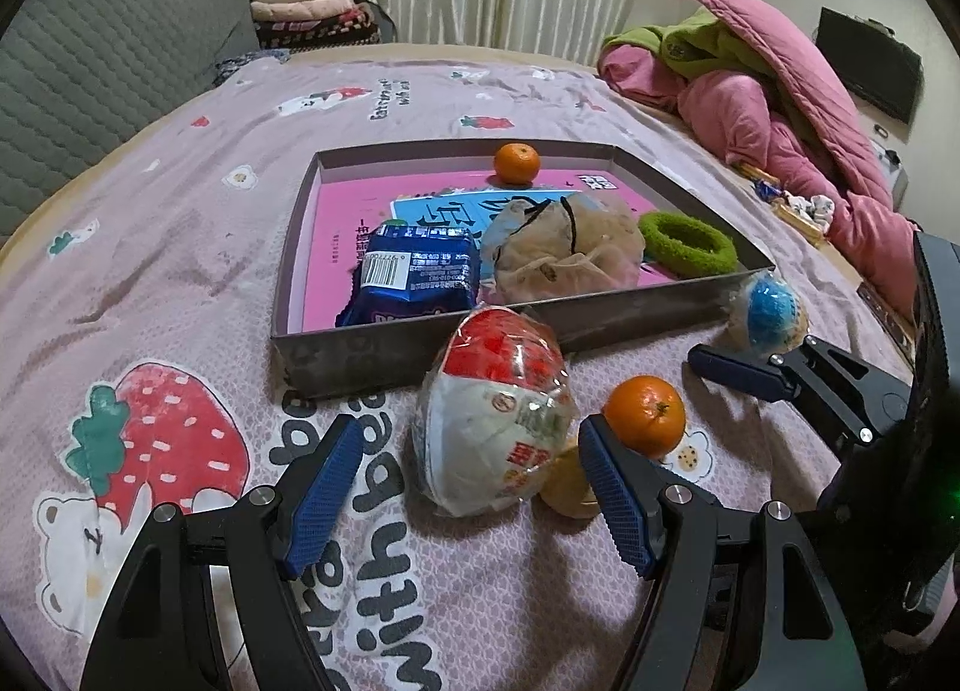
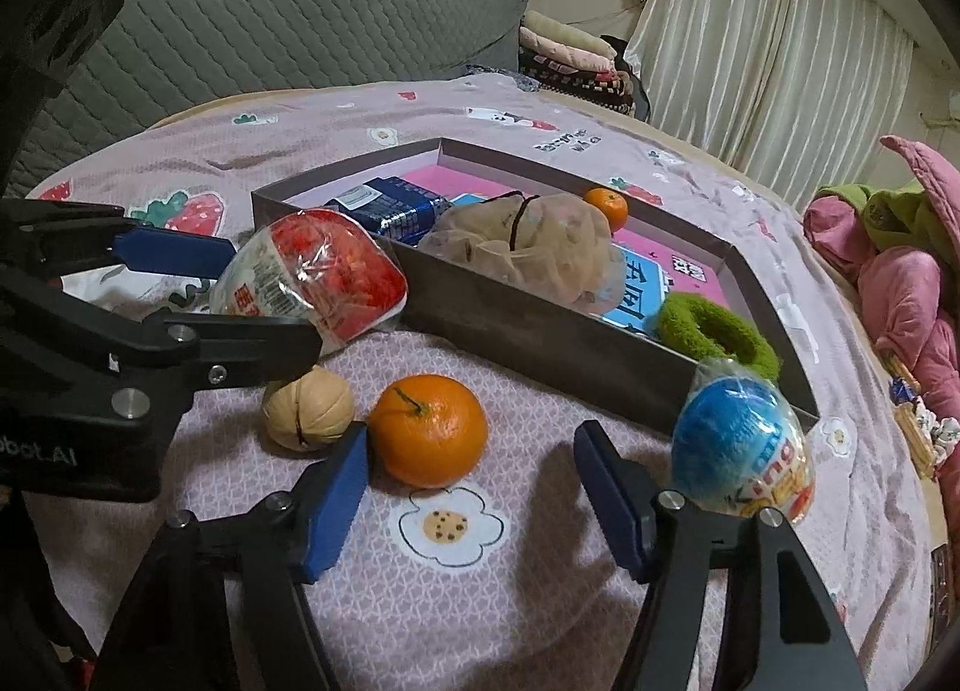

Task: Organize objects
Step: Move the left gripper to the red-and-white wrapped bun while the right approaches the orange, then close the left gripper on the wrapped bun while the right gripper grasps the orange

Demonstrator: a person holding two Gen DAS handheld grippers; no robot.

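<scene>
A shallow grey tray (image 1: 420, 340) (image 2: 540, 343) on the bed holds a pink book, a blue snack pack (image 1: 414, 277), a beige mesh pouch (image 1: 564, 250), a green ring (image 1: 687, 244) and a small orange (image 1: 517, 163). In front of it lie a red-and-white wrapped egg (image 1: 498, 409) (image 2: 312, 277), a walnut (image 2: 309, 409), an orange (image 1: 645, 415) (image 2: 427, 430) and a blue-topped egg (image 2: 744, 445) (image 1: 768, 316). My left gripper (image 1: 474, 487) is open around the red-and-white egg. My right gripper (image 2: 474, 496) is open, the orange just ahead of its left finger.
The bed sheet (image 1: 180, 271) is pink with strawberry prints. A heap of pink and green quilts (image 1: 780, 91) lies at the far right. A grey quilted headboard (image 1: 90, 61) and folded blankets (image 1: 312, 13) stand at the back left.
</scene>
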